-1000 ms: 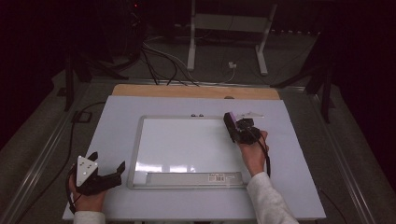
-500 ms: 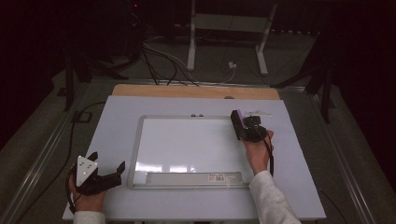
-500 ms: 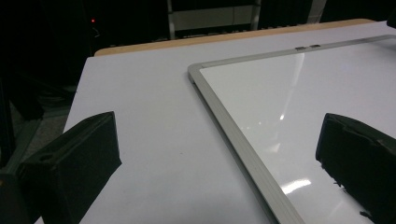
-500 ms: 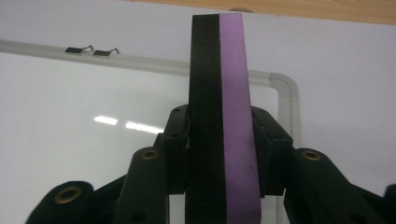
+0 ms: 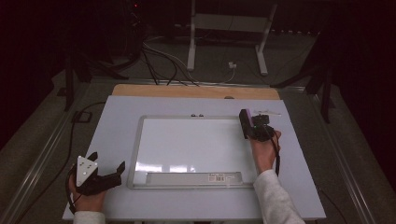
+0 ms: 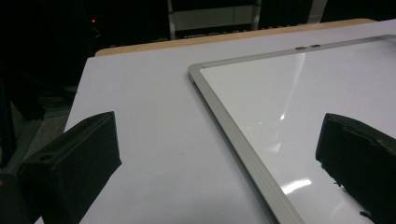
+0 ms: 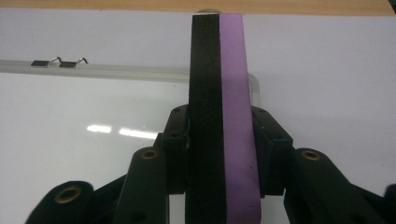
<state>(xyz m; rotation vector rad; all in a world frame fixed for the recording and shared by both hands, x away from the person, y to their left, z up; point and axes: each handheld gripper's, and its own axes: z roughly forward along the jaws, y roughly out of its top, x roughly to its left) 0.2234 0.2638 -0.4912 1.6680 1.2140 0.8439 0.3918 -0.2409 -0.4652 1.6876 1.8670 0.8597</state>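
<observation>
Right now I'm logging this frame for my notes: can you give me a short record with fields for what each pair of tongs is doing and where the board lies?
right tongs: shut on the eraser, a black and purple block, over the whiteboard's right edge
left tongs: open, holding nothing, by the board's near left corner
whiteboard: flat on the table, surface looks unmarked, two clips on its far frame

whiteboard (image 5: pixel 187 144) label, print too small

A pale lavender-white rectangular surface (image 5: pixel 116 116) with a wooden far edge carries a silver-framed rectangular whiteboard (image 5: pixel 187 144) lying flat at its middle.
</observation>
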